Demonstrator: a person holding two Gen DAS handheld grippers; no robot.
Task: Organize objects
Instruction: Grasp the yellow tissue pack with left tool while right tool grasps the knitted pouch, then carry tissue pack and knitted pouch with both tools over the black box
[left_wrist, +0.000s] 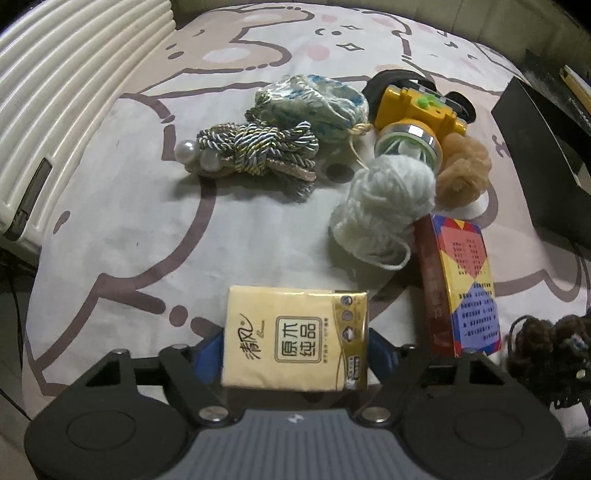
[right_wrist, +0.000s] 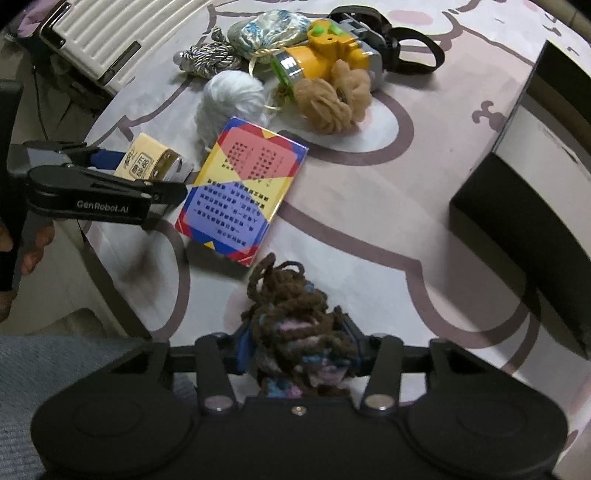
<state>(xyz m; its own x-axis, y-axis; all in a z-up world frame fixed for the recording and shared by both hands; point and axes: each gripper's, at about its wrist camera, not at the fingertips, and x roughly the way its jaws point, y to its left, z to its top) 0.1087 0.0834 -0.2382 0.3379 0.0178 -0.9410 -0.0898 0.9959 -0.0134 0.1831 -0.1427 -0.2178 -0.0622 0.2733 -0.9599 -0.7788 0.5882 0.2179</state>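
Note:
My left gripper is shut on a yellow tissue pack, its blue pads pressing both short sides. The right wrist view shows that pack held above the cloth's left edge. My right gripper is shut on a tangled brown yarn bundle with pink and blue strands. That bundle shows at the lower right of the left wrist view. A colourful flat box lies on the cloth between the two grippers.
Behind the box lie a white yarn ball, a tan fabric flower, a yellow headlamp, a patterned pouch and a braided cord with pearls. A black box stands at the right. A ribbed white suitcase is at the left.

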